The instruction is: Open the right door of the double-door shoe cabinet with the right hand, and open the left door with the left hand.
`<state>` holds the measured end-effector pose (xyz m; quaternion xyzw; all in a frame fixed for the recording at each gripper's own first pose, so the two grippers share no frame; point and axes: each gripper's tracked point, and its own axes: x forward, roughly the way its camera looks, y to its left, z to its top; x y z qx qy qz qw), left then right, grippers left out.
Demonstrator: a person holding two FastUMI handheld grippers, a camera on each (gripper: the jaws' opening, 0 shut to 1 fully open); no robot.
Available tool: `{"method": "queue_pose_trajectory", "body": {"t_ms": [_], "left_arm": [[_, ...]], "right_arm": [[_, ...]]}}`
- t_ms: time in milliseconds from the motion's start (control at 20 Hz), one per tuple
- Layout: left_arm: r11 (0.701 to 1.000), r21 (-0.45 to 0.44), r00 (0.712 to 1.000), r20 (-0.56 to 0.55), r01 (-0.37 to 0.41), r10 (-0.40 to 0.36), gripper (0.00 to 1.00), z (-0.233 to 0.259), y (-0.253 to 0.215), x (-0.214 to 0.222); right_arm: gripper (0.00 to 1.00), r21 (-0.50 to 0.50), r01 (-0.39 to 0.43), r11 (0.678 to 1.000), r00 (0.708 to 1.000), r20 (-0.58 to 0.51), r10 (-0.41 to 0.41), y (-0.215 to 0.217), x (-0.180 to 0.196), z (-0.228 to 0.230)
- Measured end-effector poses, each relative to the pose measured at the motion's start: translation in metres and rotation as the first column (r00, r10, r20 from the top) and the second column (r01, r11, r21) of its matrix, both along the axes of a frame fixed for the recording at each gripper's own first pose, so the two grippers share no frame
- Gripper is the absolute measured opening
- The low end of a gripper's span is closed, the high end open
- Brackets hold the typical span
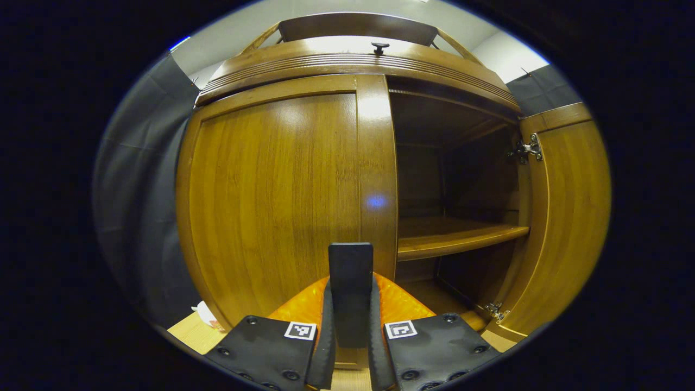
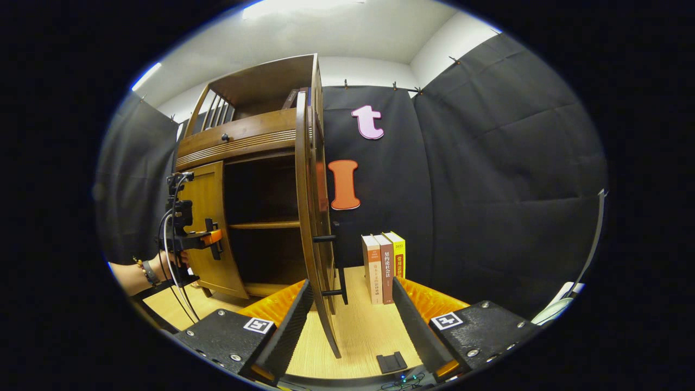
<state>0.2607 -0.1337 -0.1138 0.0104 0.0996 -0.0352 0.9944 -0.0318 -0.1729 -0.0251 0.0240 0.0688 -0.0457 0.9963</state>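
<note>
The wooden shoe cabinet point(image 1: 347, 60) stands close in front in the left gripper view. Its left door point(image 1: 271, 201) looks closed or nearly so. My left gripper point(image 1: 350, 320) is shut on that door's dark upright handle point(image 1: 350, 271). The right door point(image 1: 564, 217) is swung wide open, baring a shelf point(image 1: 456, 236). In the right gripper view the right door point(image 2: 312, 217) stands edge-on, with its dark handle point(image 2: 332, 266) on the outer face. My right gripper point(image 2: 353, 320) is open, its fingers point(image 2: 293, 320) either side of the door's lower edge and apart from it. Farther left, the left gripper point(image 2: 203, 239) and a hand point(image 2: 152, 269) are at the left door.
Three upright books point(image 2: 384, 266) stand on the light wooden floor point(image 2: 364, 331) against the black cloth wall to the right of the cabinet. A small dark piece point(image 2: 391, 361) lies near my right fingers. A white object point(image 2: 559, 304) sits at the far right.
</note>
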Motion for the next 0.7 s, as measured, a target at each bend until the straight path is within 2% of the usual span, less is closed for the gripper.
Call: {"method": "queue_pose_trajectory", "body": {"t_ms": [100,150,200,350,400,700], "left_arm": [[1.000,-0.003,1.000,-0.006,0.000,0.000,0.29,0.005,0.005,-0.018],[1.000,-0.001,1.000,-0.011,-0.001,0.001,0.36,0.008,0.007,-0.026],[1.000,0.001,1.000,-0.018,-0.002,0.002,0.36,0.010,0.010,-0.036],[1.000,0.006,0.999,-0.035,-0.011,0.011,0.36,0.018,0.024,-0.061],[1.000,0.004,0.999,-0.040,-0.015,0.016,0.32,0.021,0.030,-0.071],[0.997,0.032,0.997,-0.034,-0.071,0.072,0.35,0.037,0.074,-0.127]], "right_arm": [[0.96,-0.010,-0.005,1.000,1.000,0.002,0.005,0.004,0.001,0.001],[0.96,-0.010,-0.007,1.000,1.000,0.003,0.007,0.005,0.001,0.002],[0.90,-0.007,-0.008,1.000,1.000,0.004,0.008,0.006,0.002,0.003],[0.90,-0.004,-0.015,1.000,1.000,0.008,0.015,0.011,0.005,0.004],[0.90,-0.006,-0.018,1.000,1.000,0.011,0.018,0.013,0.006,0.006],[0.90,-0.023,-0.033,0.999,0.999,0.014,0.033,0.022,0.012,0.010]]}}
